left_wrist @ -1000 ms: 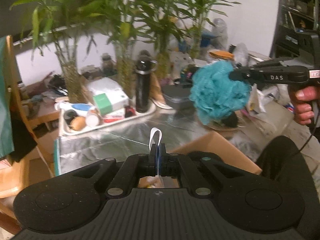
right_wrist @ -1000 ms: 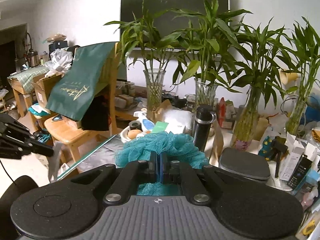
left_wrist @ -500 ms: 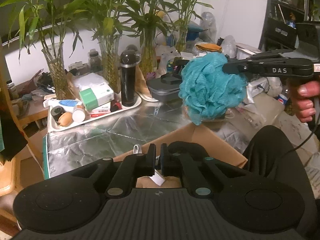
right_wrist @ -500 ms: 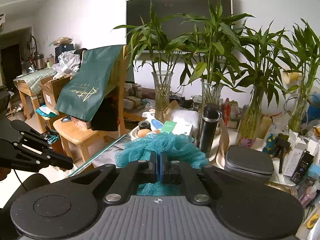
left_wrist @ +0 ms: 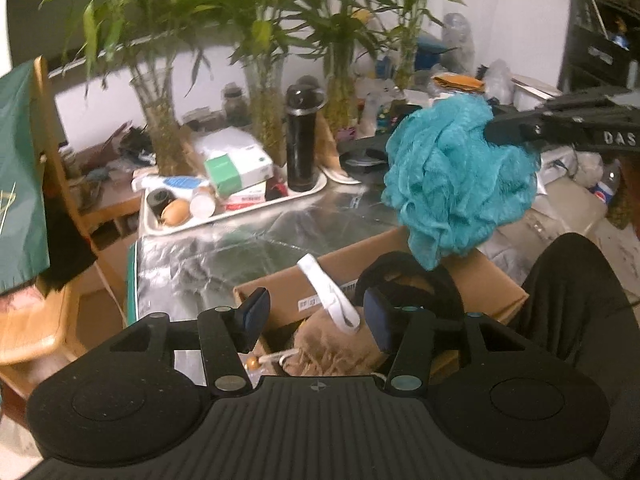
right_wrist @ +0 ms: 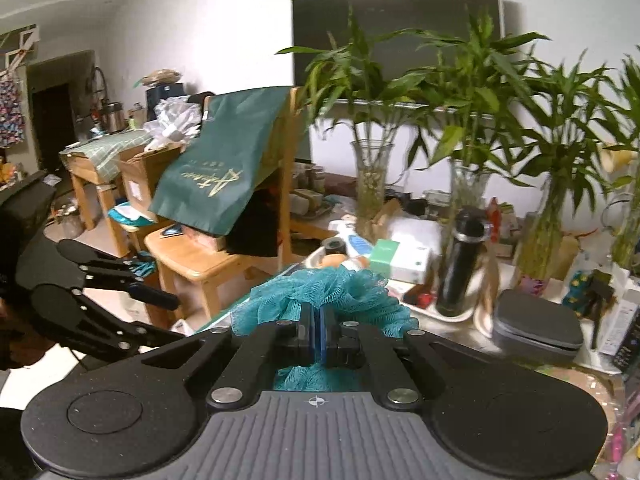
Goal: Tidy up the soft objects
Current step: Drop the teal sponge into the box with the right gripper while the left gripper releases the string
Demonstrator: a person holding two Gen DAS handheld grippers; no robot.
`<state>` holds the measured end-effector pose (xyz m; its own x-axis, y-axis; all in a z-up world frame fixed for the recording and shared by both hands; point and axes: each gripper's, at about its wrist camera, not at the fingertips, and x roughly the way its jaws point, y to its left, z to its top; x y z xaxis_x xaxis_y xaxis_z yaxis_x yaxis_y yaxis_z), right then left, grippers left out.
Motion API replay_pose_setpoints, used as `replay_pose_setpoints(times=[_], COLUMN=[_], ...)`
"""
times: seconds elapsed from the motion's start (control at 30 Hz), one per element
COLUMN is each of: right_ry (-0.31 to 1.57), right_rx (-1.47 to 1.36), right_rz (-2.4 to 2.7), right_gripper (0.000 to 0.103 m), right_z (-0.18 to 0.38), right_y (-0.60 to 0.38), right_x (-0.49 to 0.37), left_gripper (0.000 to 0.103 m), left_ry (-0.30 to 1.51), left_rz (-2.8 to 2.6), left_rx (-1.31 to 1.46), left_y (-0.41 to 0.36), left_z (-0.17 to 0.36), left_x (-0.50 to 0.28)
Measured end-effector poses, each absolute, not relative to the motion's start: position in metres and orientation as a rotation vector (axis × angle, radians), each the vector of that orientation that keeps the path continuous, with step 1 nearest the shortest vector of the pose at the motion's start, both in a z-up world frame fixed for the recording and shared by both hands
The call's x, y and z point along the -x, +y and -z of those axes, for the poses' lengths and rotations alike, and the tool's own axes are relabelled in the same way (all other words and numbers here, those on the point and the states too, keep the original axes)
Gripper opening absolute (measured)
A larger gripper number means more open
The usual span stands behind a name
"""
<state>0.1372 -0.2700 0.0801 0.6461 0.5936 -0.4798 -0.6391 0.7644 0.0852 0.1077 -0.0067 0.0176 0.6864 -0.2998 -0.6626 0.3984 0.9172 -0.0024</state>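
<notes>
While the teal mesh pouf (left_wrist: 460, 184) hangs above the cardboard box (left_wrist: 492, 280), the right gripper (right_wrist: 316, 334) pinches it tight; the left gripper (left_wrist: 316, 316), jaws opening, straddles a white loop (left_wrist: 330, 294) untouched.

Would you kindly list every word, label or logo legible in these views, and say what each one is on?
"DAS": right hand-held gripper, white letters on its side.
Gold script on the green bag: too stylised to read.
Sticker on the cardboard box: too small.
Green-and-white box: print blurred.
</notes>
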Motion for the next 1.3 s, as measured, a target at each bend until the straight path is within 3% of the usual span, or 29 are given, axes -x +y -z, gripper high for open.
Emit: replay_pose_setpoints(times=[0.23,0.33,0.37,0.4,0.47,0.53,0.6,1.03,1.17,1.3], right_ry=[0.496,0.527,0.545,0.556,0.560,0.559,0.560,0.549,0.588,0.655], right_rx=[0.078,0.084,0.081,0.075,0.074,0.079,0.097,0.238,0.245,0.237], right_rz=[-0.811,-0.802,-0.789,-0.773,-0.756,-0.758,-0.747,-0.555,-0.490,-0.432], right_gripper=[0.006,0.015,0.029,0.052,0.078,0.085,0.100,0.103,0.103,0.103], right_z=[-0.079,-0.070,-0.068,-0.065,-0.061,-0.059,-0.057,-0.049,-0.040,-0.028], right_y=[-0.242,-0.229,-0.227,-0.227,-0.229,-0.231,-0.233,-0.243,-0.244,-0.244], right_x=[-0.133,-0.135,-0.137,-0.138,-0.137,-0.131,-0.125,-0.090,-0.086,-0.085], left_gripper=[0.051,0.053,0.057,0.063,0.066,0.067,0.071,0.082,0.103,0.103], left_ry=[0.720,0.728,0.728,0.727,0.720,0.719,0.716,0.675,0.652,0.646], left_rz=[0.351,0.333,0.329,0.325,0.319,0.314,0.307,0.286,0.273,0.257], left_rx=[-0.103,-0.092,-0.091,-0.088,-0.086,-0.093,-0.093,-0.078,-0.078,-0.085], left_y=[0.008,0.013,0.014,0.015,0.017,0.018,0.020,0.016,0.013,0.008], left_z=[-0.018,-0.018,-0.018,-0.018,-0.018,-0.018,-0.018,-0.023,-0.025,-0.022], left_x=[-0.101,-0.098,-0.097,-0.095,-0.091,-0.089,-0.087,-0.074,-0.069,-0.065])
